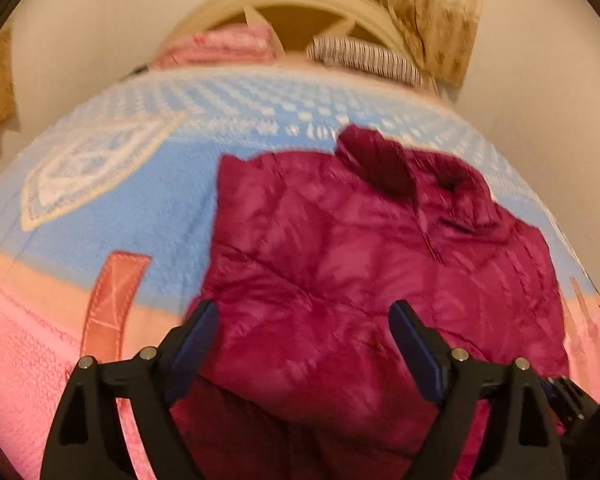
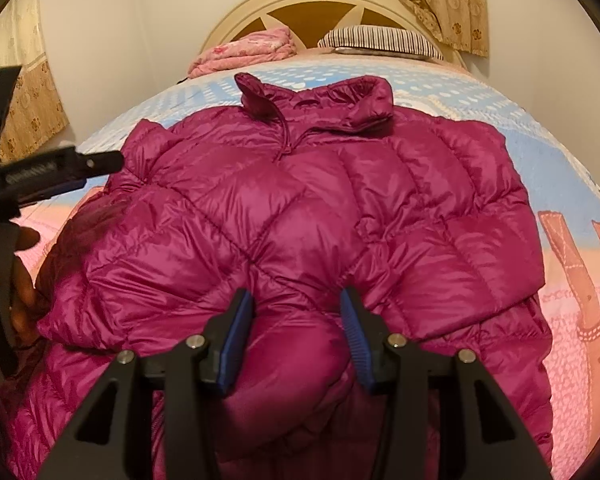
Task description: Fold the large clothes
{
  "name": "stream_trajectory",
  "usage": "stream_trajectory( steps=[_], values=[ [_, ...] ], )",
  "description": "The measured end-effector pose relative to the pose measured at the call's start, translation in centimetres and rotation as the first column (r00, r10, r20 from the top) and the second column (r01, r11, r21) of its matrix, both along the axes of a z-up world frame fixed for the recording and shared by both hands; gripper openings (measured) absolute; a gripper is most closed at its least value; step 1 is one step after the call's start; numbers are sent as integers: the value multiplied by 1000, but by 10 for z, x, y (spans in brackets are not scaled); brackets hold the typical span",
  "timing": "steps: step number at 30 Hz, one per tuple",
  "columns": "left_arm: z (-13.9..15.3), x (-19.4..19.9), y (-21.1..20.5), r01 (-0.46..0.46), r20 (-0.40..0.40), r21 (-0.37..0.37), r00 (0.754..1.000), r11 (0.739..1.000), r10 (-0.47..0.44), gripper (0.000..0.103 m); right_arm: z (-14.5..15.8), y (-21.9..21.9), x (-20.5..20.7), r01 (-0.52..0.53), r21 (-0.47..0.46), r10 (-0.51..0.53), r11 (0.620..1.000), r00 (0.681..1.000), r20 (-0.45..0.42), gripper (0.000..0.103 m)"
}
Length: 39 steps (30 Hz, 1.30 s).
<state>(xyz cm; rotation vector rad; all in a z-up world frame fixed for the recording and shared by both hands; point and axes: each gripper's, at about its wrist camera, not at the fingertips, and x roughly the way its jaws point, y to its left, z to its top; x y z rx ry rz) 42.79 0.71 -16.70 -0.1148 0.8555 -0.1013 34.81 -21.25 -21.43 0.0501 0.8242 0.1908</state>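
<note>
On bed (image 2: 500, 120): magenta jacket (image 2: 300, 200); right gripper (image 2: 296, 312) pinching its fold; left gripper (image 1: 304, 328) wide, empty.

My bed (image 2: 500, 120) has a blue and pink blanket (image 1: 100, 208) spread over it. A big puffy purple-red jacket (image 2: 300, 200) lies on the blanket. Up by the headboard (image 2: 312, 0) sit a folded pink cloth (image 2: 248, 52) and a striped pillow (image 2: 380, 40).

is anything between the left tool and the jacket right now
Nothing visible. The left tool hangs open right over the magenta puffer jacket on the bed's blanket, with only air between its fingers and the fabric. The right tool is closed on a puffy fold of it.
</note>
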Motion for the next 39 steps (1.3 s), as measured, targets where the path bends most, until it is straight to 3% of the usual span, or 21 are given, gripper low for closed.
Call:
stream_trajectory(
  steps=[2,4,5,8,10,13,15,19,28,33,39],
  values=[
    [-1,2,-4,23,-42,-42,999,999,-25,98,1,0,0,-1,2,1,1000,1000,-1,51],
    [-16,9,-11,74,-196,-121,976,990,-97,102,1,-1,1,-19,26,19,999,1000,-12,57],
    [-22,8,-13,86,-217,-137,969,987,-115,102,2,-2,1,-28,42,28,999,999,-16,63],
    [-17,2,-14,93,-179,-108,978,990,-111,102,3,-4,0,-34,61,36,998,999,-20,67],
    [-7,4,-5,58,-139,-129,987,990,-76,102,8,-5,-2,-31,64,33,997,999,-20,67],
    [12,11,-2,23,-65,-86,997,996,-28,102,20,-11,-3,-30,87,32,996,999,-30,66],
    [21,26,-4,14,-56,-26,998,1000,-15,102,32,-17,4,-31,113,36,993,998,-42,66],
    [28,68,-5,-2,-83,-24,997,1000,0,102,57,-32,28,-15,113,20,993,999,-42,67],
    [41,160,-31,-13,-71,52,997,999,16,102,75,-64,141,50,46,-46,998,996,-80,72],
    [17,211,-57,24,-98,164,995,986,-7,102,69,-69,198,69,6,-68,998,994,-91,72],
    [-2,238,-70,69,-112,203,993,977,-47,102,51,-75,242,66,-55,-72,996,990,-125,72]
  ],
)
